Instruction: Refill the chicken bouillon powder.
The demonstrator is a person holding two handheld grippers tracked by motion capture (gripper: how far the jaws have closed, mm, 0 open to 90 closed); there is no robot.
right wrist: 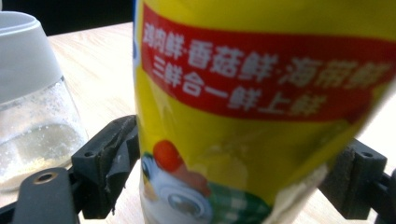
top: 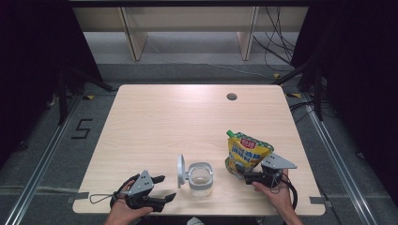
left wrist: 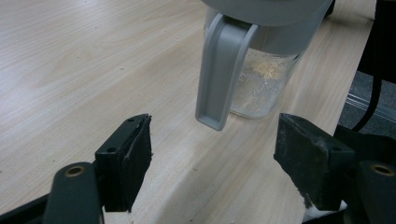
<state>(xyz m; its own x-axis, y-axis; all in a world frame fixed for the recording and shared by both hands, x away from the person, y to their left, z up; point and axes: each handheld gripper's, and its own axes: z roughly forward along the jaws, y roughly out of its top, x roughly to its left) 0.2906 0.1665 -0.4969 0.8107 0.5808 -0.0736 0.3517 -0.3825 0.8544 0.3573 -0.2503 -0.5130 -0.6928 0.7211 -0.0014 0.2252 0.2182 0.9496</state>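
Note:
A yellow seasoning pouch (top: 247, 152) with a red label and green spout stands upright near the table's front right. My right gripper (top: 242, 176) is shut on its lower part. In the right gripper view the pouch (right wrist: 261, 93) sits between the two jaws of that gripper (right wrist: 233, 186). Left of the pouch stands a clear jar (top: 200, 180) with a grey rim, its flip lid (top: 180, 169) swung open to the left. A little pale powder lies in the jar (left wrist: 261, 79). My left gripper (top: 165, 187) is open just left of the jar, jaws (left wrist: 215, 163) wide and nothing between them.
The light wooden table (top: 155, 122) has a round cable hole (top: 231, 96) near its far edge. Beyond it are wooden shelf legs (top: 133, 37) and loose cables (top: 277, 47) on the grey floor. Metal rails (top: 338, 159) run along both sides.

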